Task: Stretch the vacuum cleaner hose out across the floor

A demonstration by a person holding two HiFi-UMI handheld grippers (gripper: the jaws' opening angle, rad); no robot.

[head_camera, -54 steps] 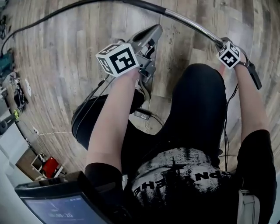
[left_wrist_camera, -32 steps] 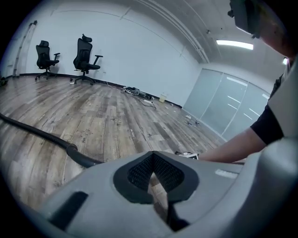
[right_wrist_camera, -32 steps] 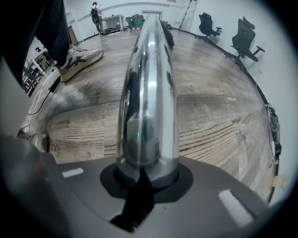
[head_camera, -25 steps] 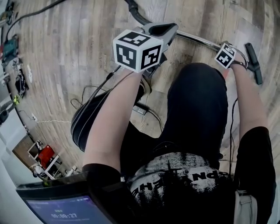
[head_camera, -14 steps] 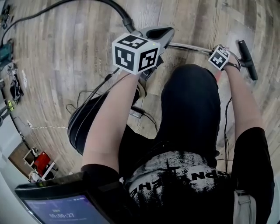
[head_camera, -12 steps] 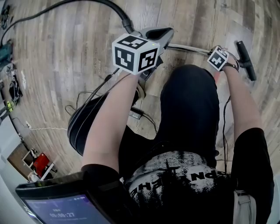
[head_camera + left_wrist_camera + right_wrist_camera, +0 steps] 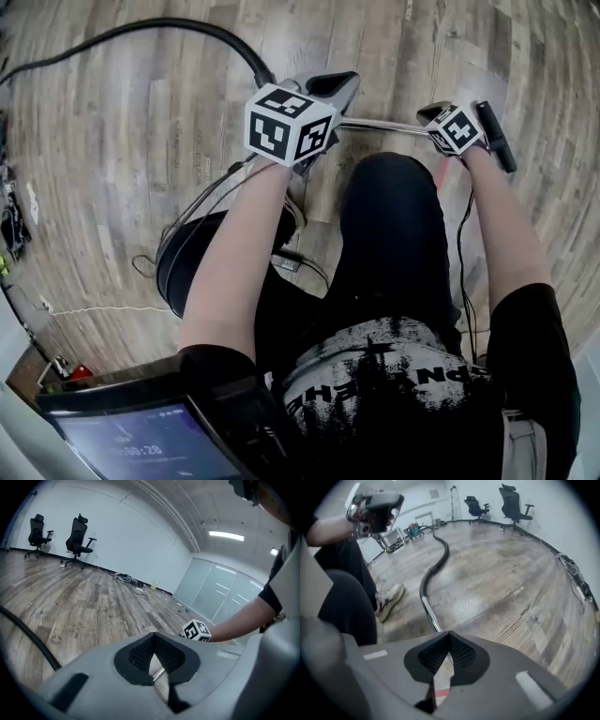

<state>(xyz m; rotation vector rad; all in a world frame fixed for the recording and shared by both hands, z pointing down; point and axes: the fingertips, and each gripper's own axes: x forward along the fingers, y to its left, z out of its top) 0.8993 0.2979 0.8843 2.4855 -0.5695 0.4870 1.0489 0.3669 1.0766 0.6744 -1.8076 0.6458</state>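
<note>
The vacuum's black hose (image 7: 187, 26) curves over the wood floor from the far left to a chrome wand tube (image 7: 384, 125). The tube ends at the black floor nozzle (image 7: 497, 136). My left gripper (image 7: 337, 86) hovers over the hose-to-tube joint, jaws shut. The tube (image 7: 158, 673) shows only through the gap beyond the left gripper (image 7: 153, 651). My right gripper (image 7: 433, 120) sits at the tube's nozzle end, also shut. In its own view the right gripper (image 7: 449, 641) has nothing between its pads. There the tube (image 7: 431, 616) and hose (image 7: 438, 559) run away underneath it.
The person's legs and a shoe (image 7: 389, 599) stand close beside the tube. Thin cables (image 7: 187, 202) trail on the floor at left. Office chairs (image 7: 77, 534) stand by the far wall. A screen device (image 7: 141, 441) is at the bottom left.
The wand and nozzle have shifted left, nearer the right gripper. More of the hose now shows curving across the upper left floor. The left gripper has stayed over the joint.
</note>
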